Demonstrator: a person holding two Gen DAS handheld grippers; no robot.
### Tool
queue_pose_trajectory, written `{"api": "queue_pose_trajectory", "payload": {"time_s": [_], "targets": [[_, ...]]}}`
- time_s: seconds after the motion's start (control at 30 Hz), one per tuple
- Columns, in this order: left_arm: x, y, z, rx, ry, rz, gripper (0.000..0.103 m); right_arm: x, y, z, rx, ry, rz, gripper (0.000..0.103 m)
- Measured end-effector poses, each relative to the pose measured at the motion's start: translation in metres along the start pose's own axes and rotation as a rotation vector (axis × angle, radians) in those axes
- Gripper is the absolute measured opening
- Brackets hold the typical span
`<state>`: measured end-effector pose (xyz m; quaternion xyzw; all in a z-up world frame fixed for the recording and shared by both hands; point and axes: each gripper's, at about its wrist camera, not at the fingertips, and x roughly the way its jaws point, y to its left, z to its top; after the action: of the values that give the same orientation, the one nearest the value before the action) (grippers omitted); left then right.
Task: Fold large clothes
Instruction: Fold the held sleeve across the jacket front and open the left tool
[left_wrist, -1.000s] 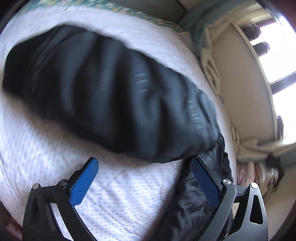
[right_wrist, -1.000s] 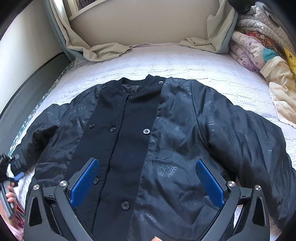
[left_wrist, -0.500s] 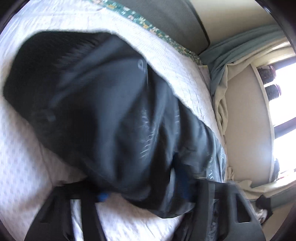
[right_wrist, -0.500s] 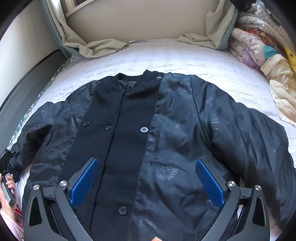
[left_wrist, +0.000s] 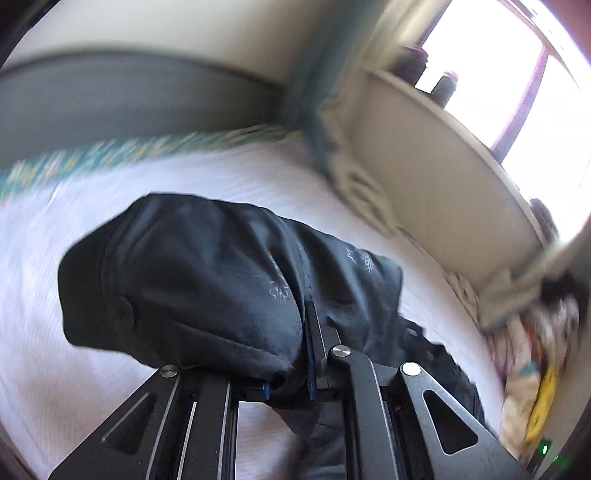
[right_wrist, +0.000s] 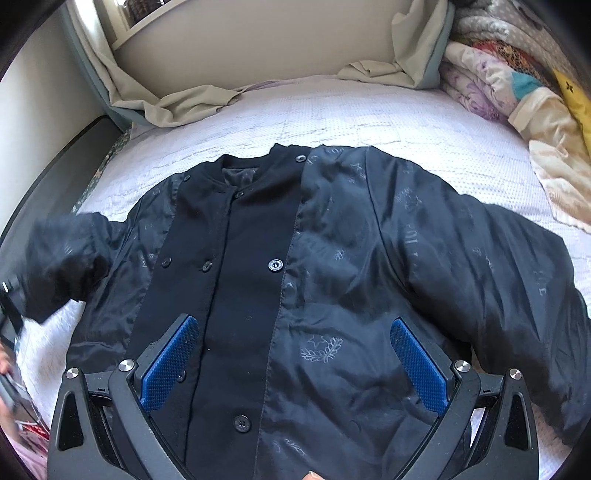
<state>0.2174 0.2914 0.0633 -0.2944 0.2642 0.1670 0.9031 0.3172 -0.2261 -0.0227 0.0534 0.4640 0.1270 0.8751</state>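
Note:
A black padded jacket (right_wrist: 332, 277) lies face up and buttoned on the white bedspread (right_wrist: 369, 110), collar toward the wall. My right gripper (right_wrist: 291, 354) hovers open over its lower front, blue pads (right_wrist: 170, 362) spread wide with nothing pinched. In the left wrist view my left gripper (left_wrist: 309, 310) is shut on the jacket sleeve (left_wrist: 184, 280), whose cuff end bulges over the fingers, lifted off the bed. In the right wrist view that raised sleeve (right_wrist: 62, 266) appears blurred at the left edge. The other sleeve (right_wrist: 517, 280) lies flat, stretched out to the right.
Folded blankets (right_wrist: 509, 81) are stacked at the bed's right side. A beige curtain (right_wrist: 184, 103) drapes onto the bed under the window wall. A grey bed frame (right_wrist: 55, 166) runs along the left edge. A person's fingers (right_wrist: 5, 365) show at the lower left.
My left gripper went from wide open beside the sleeve to shut on it, then rose and rolled, carrying the cuff up. The right gripper has stayed where it was, open.

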Motion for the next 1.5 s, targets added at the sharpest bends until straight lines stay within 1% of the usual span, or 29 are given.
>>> {"api": "queue_pose_trajectory", "payload": {"time_s": [0.07,0.13,0.17,0.27,0.4,0.47,0.6,0.67,0.73,0.83,0.87,0.9,0.93,0.97,1.0,1.03,1.07,1.1,1.17,1.2,1.27,1.37,1.43,1.5], "targets": [[0.006,-0.048,0.005,0.105,0.006,-0.049,0.015,0.001,0.004,-0.001,-0.02,-0.002,-0.01,0.103],[0.011,-0.088,0.001,0.203,0.026,-0.102,0.015,0.003,0.005,-0.001,-0.028,0.001,-0.015,0.103],[0.013,-0.105,-0.007,0.244,0.039,-0.121,0.015,0.004,0.005,0.0,-0.025,0.004,-0.014,0.103],[0.024,-0.154,-0.034,0.36,0.102,-0.184,0.015,0.004,0.001,0.001,-0.015,0.002,-0.018,0.103],[0.043,-0.203,-0.094,0.496,0.213,-0.247,0.015,0.004,-0.007,0.004,0.002,-0.003,-0.032,0.103],[0.052,-0.217,-0.122,0.554,0.251,-0.247,0.015,0.005,-0.012,0.005,0.011,-0.001,-0.04,0.103],[0.088,-0.235,-0.173,0.655,0.387,-0.232,0.015,0.009,-0.02,0.003,0.015,0.012,-0.062,0.103],[0.103,-0.239,-0.19,0.683,0.432,-0.222,0.015,0.013,-0.024,0.001,0.012,0.027,-0.078,0.103],[0.107,-0.24,-0.206,0.707,0.46,-0.211,0.015,0.019,-0.03,-0.001,0.015,0.047,-0.096,0.103],[0.11,-0.241,-0.219,0.738,0.483,-0.197,0.017,0.026,-0.037,-0.005,0.022,0.073,-0.11,0.103],[0.111,-0.241,-0.222,0.738,0.494,-0.198,0.022,0.027,-0.039,-0.006,0.024,0.08,-0.115,0.103],[0.111,-0.24,-0.223,0.737,0.505,-0.2,0.033,0.03,-0.042,-0.008,0.025,0.091,-0.121,0.103],[0.111,-0.241,-0.226,0.735,0.519,-0.21,0.041,0.031,-0.043,-0.01,0.024,0.102,-0.125,0.103],[0.108,-0.241,-0.226,0.732,0.525,-0.223,0.058,0.033,-0.044,-0.012,0.022,0.112,-0.126,0.103],[0.104,-0.241,-0.225,0.733,0.525,-0.229,0.073,0.035,-0.045,-0.014,0.019,0.122,-0.125,0.103],[0.099,-0.243,-0.226,0.736,0.517,-0.234,0.08,0.036,-0.045,-0.016,0.015,0.13,-0.124,0.103],[0.094,-0.243,-0.227,0.739,0.512,-0.239,0.091,0.038,-0.045,-0.019,0.003,0.141,-0.127,0.103],[0.088,-0.244,-0.227,0.74,0.507,-0.246,0.097,0.039,-0.044,-0.021,-0.007,0.145,-0.13,0.103],[0.076,-0.244,-0.227,0.742,0.509,-0.265,0.102,0.042,-0.042,-0.027,-0.043,0.16,-0.143,0.103],[0.071,-0.243,-0.228,0.747,0.516,-0.27,0.102,0.045,-0.039,-0.031,-0.067,0.167,-0.154,0.103],[0.062,-0.241,-0.231,0.742,0.55,-0.294,0.102,0.048,-0.036,-0.035,-0.105,0.173,-0.177,0.103],[0.047,-0.236,-0.231,0.721,0.611,-0.356,0.102,0.053,-0.032,-0.04,-0.154,0.192,-0.208,0.103],[0.037,-0.231,-0.225,0.702,0.616,-0.382,0.102,0.056,-0.033,-0.042,-0.148,0.196,-0.214,0.103],[0.027,-0.223,-0.214,0.675,0.602,-0.395,0.102,0.059,-0.034,-0.043,-0.127,0.204,-0.214,0.103]]}}
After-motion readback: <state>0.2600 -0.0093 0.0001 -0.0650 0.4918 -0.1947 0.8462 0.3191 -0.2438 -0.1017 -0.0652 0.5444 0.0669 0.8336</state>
